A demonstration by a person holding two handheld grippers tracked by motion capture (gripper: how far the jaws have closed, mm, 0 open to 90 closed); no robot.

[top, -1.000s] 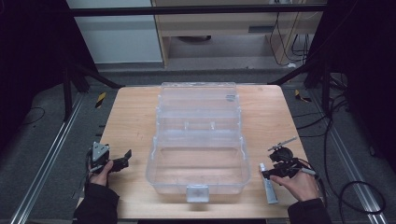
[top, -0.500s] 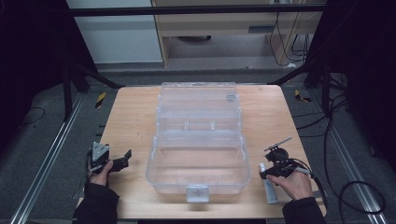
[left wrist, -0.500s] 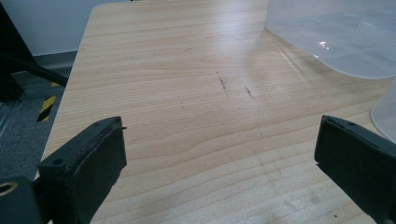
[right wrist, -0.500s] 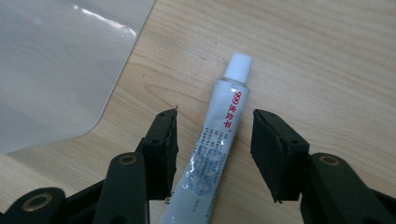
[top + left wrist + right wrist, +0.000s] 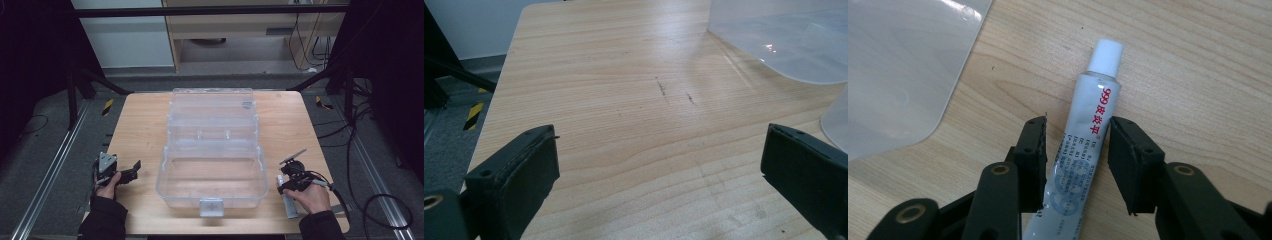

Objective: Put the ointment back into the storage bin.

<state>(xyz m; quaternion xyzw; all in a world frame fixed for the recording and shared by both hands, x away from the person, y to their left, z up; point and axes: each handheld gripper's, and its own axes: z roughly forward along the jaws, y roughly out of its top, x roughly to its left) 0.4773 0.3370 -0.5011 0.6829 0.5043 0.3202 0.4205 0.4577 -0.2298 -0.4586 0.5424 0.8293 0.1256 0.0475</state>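
Note:
A white tube (image 5: 1088,145) with a white cap and red print lies flat on the wooden table (image 5: 140,130), near the front right corner (image 5: 289,204). My right gripper (image 5: 1078,150) points down over it with one jaw on each side of the tube's body. Its jaws have just been closing and stand close to the tube, with a thin gap still showing on the left side. My left gripper (image 5: 131,170) rests at the front left of the table. In the left gripper view its jaws (image 5: 659,150) stand wide open over bare wood.
A large clear plastic box (image 5: 165,172) stands in the middle of the table with its lid (image 5: 212,102) laid open toward the back. Its edge shows in the left gripper view (image 5: 784,40) and the right gripper view (image 5: 898,65). Dark floor and cables surround the table.
The right hand has shifted slightly left onto the tube, and its jaws have narrowed around it. The left hand has stayed put.

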